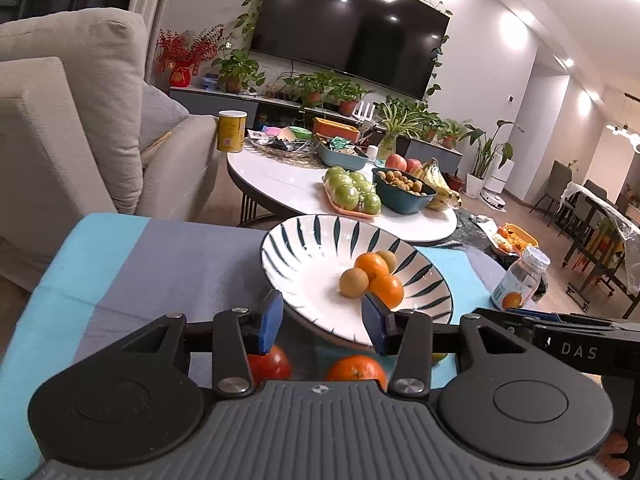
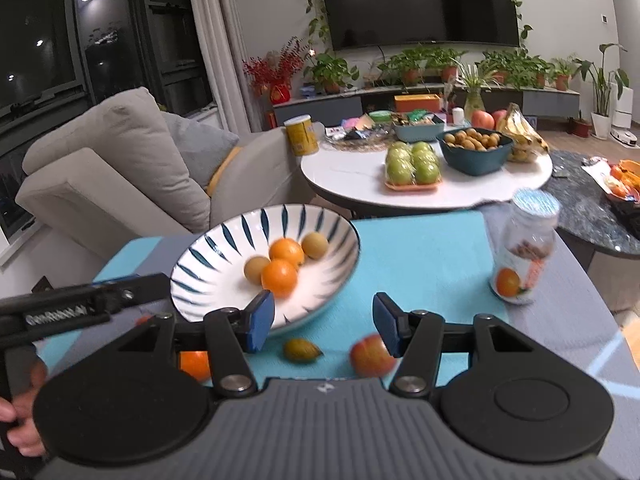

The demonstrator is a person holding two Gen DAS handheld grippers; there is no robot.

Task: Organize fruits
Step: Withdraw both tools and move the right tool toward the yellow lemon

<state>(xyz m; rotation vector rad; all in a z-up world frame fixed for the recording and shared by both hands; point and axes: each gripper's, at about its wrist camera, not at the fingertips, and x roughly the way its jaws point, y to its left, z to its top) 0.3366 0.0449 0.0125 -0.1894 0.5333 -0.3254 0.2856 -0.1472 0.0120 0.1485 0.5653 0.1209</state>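
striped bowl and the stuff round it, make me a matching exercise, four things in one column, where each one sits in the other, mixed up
Things:
1. two oranges
2. small green fruit
3. juice bottle
4. green apples

Places:
A. in a tray on the white round table
B. on the blue cloth, between the right hand-held gripper fingers
C. inside the striped bowl
D. upright on the cloth, right of the bowl

Pairs: 1-C, 2-B, 3-D, 4-A
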